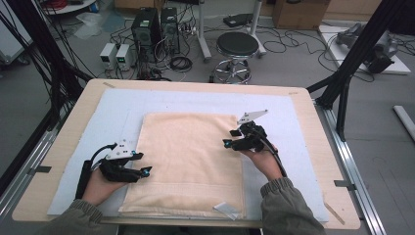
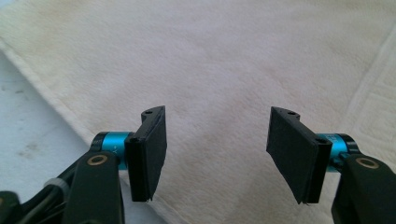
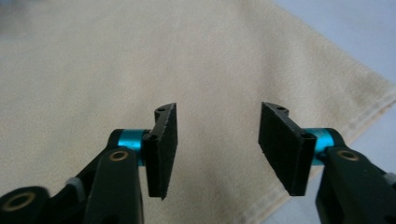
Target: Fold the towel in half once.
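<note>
A cream towel (image 1: 188,156) lies folded flat on a pale blue mat (image 1: 293,122). A white label (image 1: 226,209) sticks out at its near right corner. My left gripper (image 1: 143,164) hovers over the towel's left edge, jaws open, nothing between them. From the left gripper view, the gripper (image 2: 217,154) looks down on the towel (image 2: 233,60) and its hem. My right gripper (image 1: 230,138) sits at the towel's right edge, also open and empty. In the right gripper view, the open gripper (image 3: 217,149) frames the towel (image 3: 116,70) near its stitched edge.
The mat covers a wooden table (image 1: 68,132). Beyond the far edge stand a black stool (image 1: 237,46) and computer towers (image 1: 147,29) among floor cables. Black frame posts (image 1: 357,54) rise at the right.
</note>
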`<state>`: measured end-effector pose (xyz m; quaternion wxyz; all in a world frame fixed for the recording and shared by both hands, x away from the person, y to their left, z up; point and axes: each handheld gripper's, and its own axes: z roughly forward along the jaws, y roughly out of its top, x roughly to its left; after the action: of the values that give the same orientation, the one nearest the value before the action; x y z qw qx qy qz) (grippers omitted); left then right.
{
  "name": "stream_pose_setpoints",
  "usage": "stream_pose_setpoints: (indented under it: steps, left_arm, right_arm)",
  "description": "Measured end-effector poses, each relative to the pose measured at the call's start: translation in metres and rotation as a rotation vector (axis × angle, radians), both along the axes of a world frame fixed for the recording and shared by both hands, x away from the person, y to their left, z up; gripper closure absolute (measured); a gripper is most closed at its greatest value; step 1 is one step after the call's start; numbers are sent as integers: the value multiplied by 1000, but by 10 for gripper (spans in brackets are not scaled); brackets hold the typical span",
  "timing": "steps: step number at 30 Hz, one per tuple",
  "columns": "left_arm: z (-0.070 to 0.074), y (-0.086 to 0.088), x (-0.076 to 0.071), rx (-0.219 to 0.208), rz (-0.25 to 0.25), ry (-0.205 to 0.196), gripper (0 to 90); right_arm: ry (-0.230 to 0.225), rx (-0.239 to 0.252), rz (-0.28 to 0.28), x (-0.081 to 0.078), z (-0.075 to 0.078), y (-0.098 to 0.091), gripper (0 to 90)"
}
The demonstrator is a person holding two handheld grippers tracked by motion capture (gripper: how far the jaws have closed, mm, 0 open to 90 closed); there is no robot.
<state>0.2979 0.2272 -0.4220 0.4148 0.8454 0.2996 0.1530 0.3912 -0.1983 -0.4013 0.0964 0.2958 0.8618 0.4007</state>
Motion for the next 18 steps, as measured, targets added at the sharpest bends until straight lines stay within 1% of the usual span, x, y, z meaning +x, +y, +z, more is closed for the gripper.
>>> stream_pose_setpoints:
  steps: [1,5,8,10,12,13,15,16,17,18]
  left_arm:
    - [1,0,2,-8,12,-5,362]
    - [9,6,14,-39,65,-1,334]
    - [12,10,23,-57,97,2,329]
    - [14,13,31,-70,121,20,339]
    - [17,15,39,-71,141,29,355]
    - [18,16,41,-78,146,24,355]
    - [21,15,48,-85,152,34,354]
    - [22,14,50,-88,159,30,354]
    - [24,14,53,-75,154,38,353]
    - [26,13,56,-65,153,35,350]
  right_arm:
    - [-5,6,-6,0,1,-1,431]
    - [-32,37,-24,1,2,-3,361]
    - [-31,44,-40,5,-1,-3,321]
    - [-37,52,-46,7,-3,-3,315]
    - [-48,58,-50,11,-6,-3,315]
    - [-44,59,-56,13,-7,-3,315]
    - [-38,60,-61,15,-9,-3,314]
    - [-36,53,-56,17,-10,-3,311]
    - [-31,53,-57,18,-10,-3,310]
    - [-34,52,-58,20,-10,-4,309]
